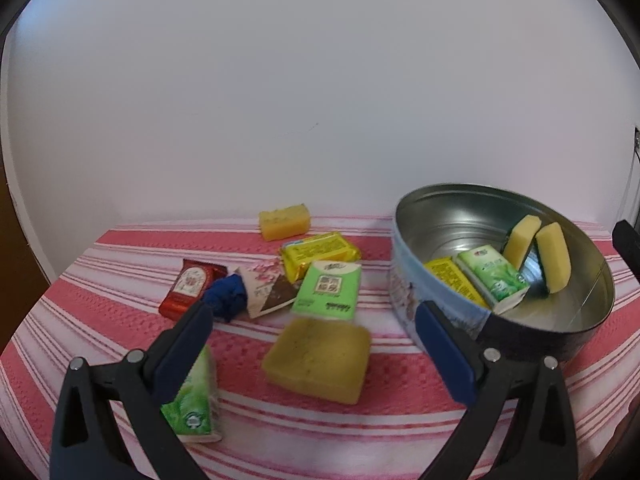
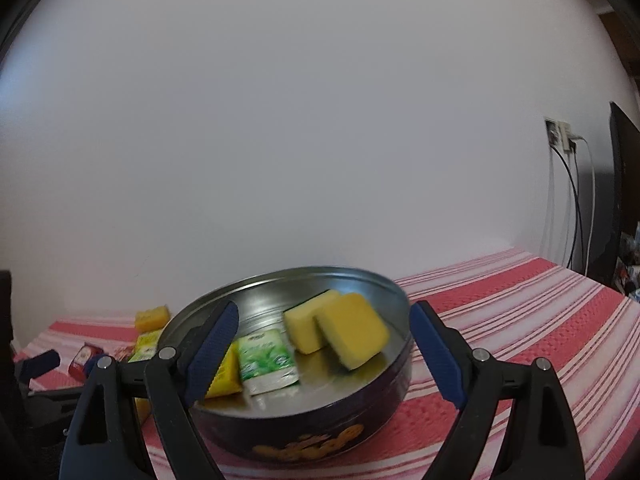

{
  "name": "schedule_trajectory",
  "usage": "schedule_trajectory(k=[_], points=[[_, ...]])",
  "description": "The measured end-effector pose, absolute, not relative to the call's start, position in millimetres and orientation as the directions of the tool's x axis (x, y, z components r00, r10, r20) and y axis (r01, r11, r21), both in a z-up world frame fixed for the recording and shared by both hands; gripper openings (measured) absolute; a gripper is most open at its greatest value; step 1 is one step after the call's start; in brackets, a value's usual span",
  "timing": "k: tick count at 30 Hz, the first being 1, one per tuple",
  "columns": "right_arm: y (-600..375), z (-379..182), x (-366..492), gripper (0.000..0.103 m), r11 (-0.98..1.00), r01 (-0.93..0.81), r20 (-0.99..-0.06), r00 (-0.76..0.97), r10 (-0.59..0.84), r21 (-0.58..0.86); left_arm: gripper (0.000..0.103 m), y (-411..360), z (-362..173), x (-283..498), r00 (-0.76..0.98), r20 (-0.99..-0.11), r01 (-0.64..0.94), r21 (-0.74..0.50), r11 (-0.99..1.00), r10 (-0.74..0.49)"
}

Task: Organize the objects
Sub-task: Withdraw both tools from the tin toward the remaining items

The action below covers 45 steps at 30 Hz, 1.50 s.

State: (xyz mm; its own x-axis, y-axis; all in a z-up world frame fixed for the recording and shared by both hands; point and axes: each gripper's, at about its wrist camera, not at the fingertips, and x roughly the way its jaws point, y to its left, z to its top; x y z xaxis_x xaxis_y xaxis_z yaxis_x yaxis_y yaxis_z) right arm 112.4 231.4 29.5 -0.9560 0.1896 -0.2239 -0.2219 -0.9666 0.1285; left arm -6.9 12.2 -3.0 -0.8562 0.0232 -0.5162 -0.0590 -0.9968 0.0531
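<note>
In the left wrist view my left gripper [image 1: 314, 308] is open over the striped cloth. A flat yellow sponge [image 1: 320, 360] lies between and just below its fingers, untouched. A green tissue packet [image 1: 192, 400] lies under the left finger. Beyond them lie a green packet [image 1: 328, 290], a yellow packet [image 1: 320, 254], a pink-brown packet [image 1: 268, 290], a blue crumpled thing [image 1: 228, 296] and a red packet [image 1: 190, 288]. My right gripper [image 2: 323, 308] stands open at the near rim of the round tin [image 2: 320, 432], holding nothing. Two sponges [image 2: 352, 332] and a green packet [image 2: 266, 356] lie inside.
A small yellow sponge [image 1: 285, 221] sits at the back by the white wall. The tin [image 1: 404, 292] stands to the right of the loose pile. A wall socket with cables [image 2: 560, 136] and a dark object are at the far right.
</note>
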Motion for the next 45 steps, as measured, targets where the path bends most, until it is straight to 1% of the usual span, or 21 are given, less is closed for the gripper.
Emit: schedule_trajectory(k=[8, 21, 24, 30, 36, 42, 45], points=[[209.7, 27.6, 112.2, 0.089, -0.978, -0.163, -0.26, -0.957, 0.124, 0.132, 0.103, -7.2, -6.7, -1.6, -0.849, -0.528, -0.052, 0.067, -0.996, 0.009], [157.7, 22.9, 111.3, 0.089, -0.994, -0.051, -0.296, -0.955, 0.019, 0.101, 0.103, -37.9, -16.1, -8.1, -0.814, -0.581, -0.03, 0.059, -0.998, -0.01], [146.6, 22.1, 109.7, 0.089, -0.996, -0.027, -0.307, -0.952, -0.001, 0.088, 0.103, -46.8, -19.3, -11.8, -0.794, -0.608, -0.019, 0.043, -0.999, -0.011], [132.1, 18.7, 104.5, 0.089, -0.994, 0.017, -0.343, -0.938, -0.055, 0.112, 0.103, -62.6, -26.5, -18.4, -0.758, -0.652, -0.006, 0.031, -1.0, -0.015], [115.8, 13.6, 97.8, 0.089, -0.992, 0.035, -0.401, -0.912, -0.081, 0.121, 0.102, -81.5, -30.8, -24.0, -0.73, -0.683, 0.004, 0.015, -1.0, -0.013], [101.3, 8.3, 93.2, 0.089, -0.989, 0.079, -0.451, -0.883, -0.129, 0.128, 0.102, -97.1, -43.3, -34.6, -0.672, -0.741, 0.017, 0.015, -1.0, -0.023], [95.5, 4.8, 88.6, 0.089, -0.988, 0.085, -0.483, -0.865, -0.139, 0.131, 0.099, -103.4, -51.3, -40.0, -0.628, -0.778, 0.034, 0.007, -0.999, -0.027]])
